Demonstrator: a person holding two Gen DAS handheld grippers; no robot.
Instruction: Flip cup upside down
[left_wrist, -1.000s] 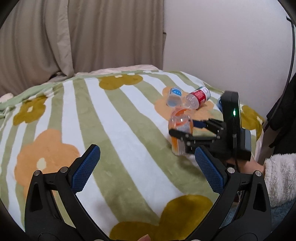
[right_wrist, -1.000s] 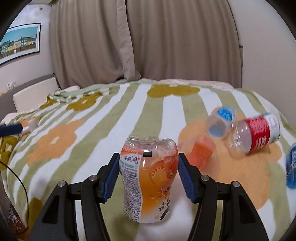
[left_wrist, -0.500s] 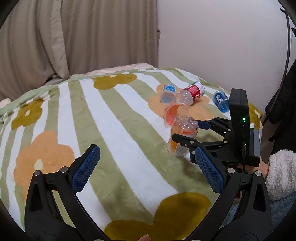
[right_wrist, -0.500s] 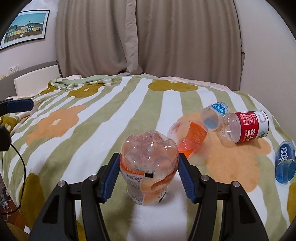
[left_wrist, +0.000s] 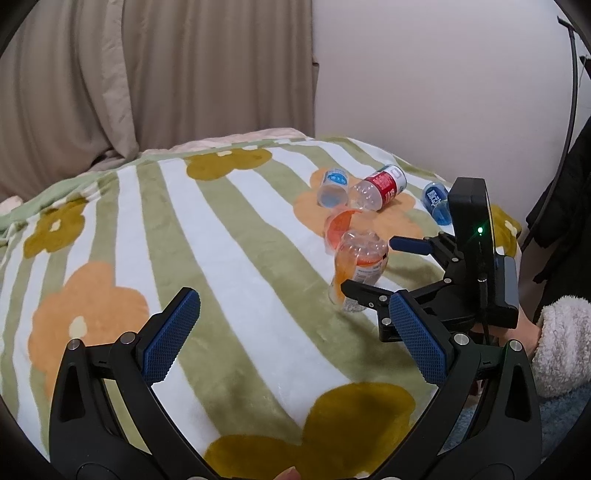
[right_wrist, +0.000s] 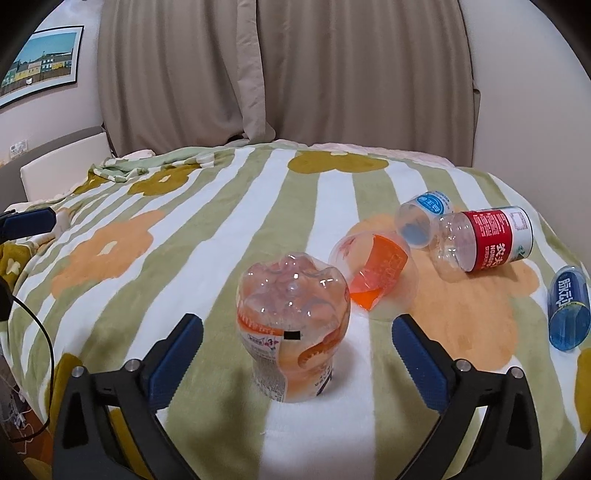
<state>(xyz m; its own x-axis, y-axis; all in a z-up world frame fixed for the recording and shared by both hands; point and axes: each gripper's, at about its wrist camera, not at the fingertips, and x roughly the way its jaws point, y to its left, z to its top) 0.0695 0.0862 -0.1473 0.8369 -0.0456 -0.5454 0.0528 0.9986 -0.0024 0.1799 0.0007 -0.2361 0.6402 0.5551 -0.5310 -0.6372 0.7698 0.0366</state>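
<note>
Right wrist view, nearest first: the right gripper (right_wrist: 297, 350) is seen with its 2 blue-padded fingers (right_wrist: 175, 358) spread wide, nothing held between them; a clear gap is left on each side of the cut-bottle cup (right_wrist: 293, 328), which is stood upside down on the striped floral blanket (right_wrist: 229, 221), its lobed base uppermost and its orange-printed label facing the camera. Just beyond it, an orange-labelled cup (right_wrist: 373, 273) is laid on its side, mouth turned toward the camera; whether the 2 touch cannot be told. Farther back, a blue-labelled cup (right_wrist: 423, 216) and a red-labelled bottle section (right_wrist: 484, 240) are laid on their sides, touching each other; a blue cup (right_wrist: 569, 310) is laid apart at the right edge. Beige curtains (right_wrist: 280, 70) are hung behind the bed; a framed picture (right_wrist: 38, 62) is fixed to the wall at upper left.

Left wrist view, nearest first: the left gripper (left_wrist: 295, 347) is held over the blanket (left_wrist: 184, 229) with its 2 blue pads (left_wrist: 419, 343) wide apart and empty, well apart from the cups. Beyond its right finger, the right gripper (left_wrist: 373, 266) is seen from the side, its fingers set either side of the inverted cup (left_wrist: 356, 273) without closing on it; a green light is lit on its body; a fleece sleeve (left_wrist: 561, 343) is seen behind it. Farther off, the orange-labelled cup (left_wrist: 341, 227), the blue-labelled cup (left_wrist: 332, 186), the red-labelled bottle section (left_wrist: 380, 186) and the blue cup (left_wrist: 437, 205) are laid on their sides; curtains (left_wrist: 147, 81) and a plain wall are seen at the back.
</note>
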